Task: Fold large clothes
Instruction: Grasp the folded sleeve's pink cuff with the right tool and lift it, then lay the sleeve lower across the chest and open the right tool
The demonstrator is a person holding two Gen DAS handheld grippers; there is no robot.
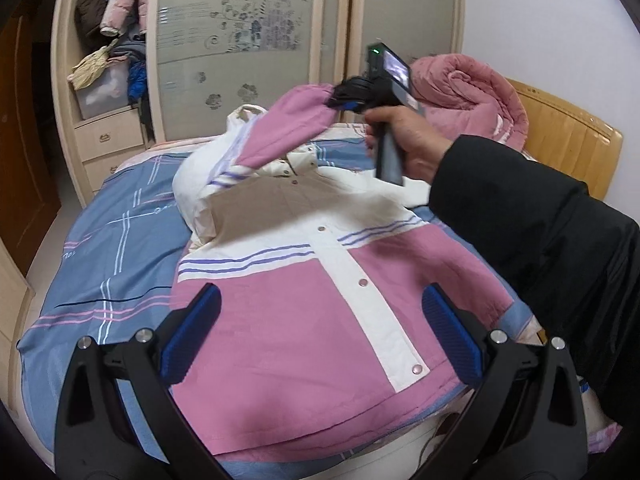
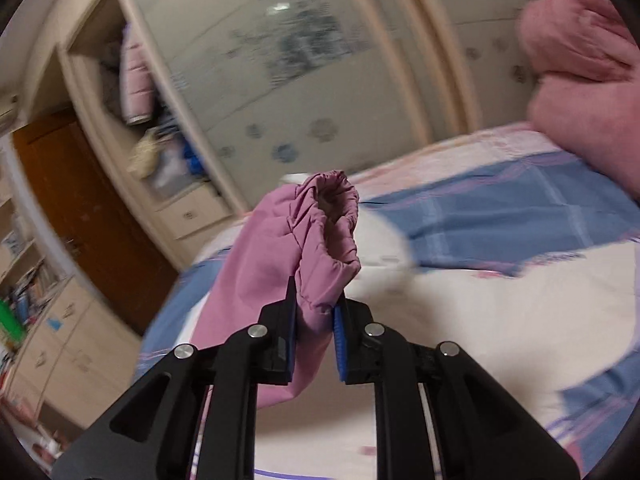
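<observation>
The right claw (image 2: 314,300), clamped on the pink sleeve (image 1: 288,124) cuff, holds it raised over the jacket (image 1: 304,280) lying flat on the bed (image 1: 100,240), its body stretching toward the empty, spread left claw (image 1: 320,336).

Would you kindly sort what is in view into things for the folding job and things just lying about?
For the job: jacket; its pink sleeve, clamped in the right tool; left tool.
Lying about: rolled pink quilt; wardrobe clothes.
</observation>
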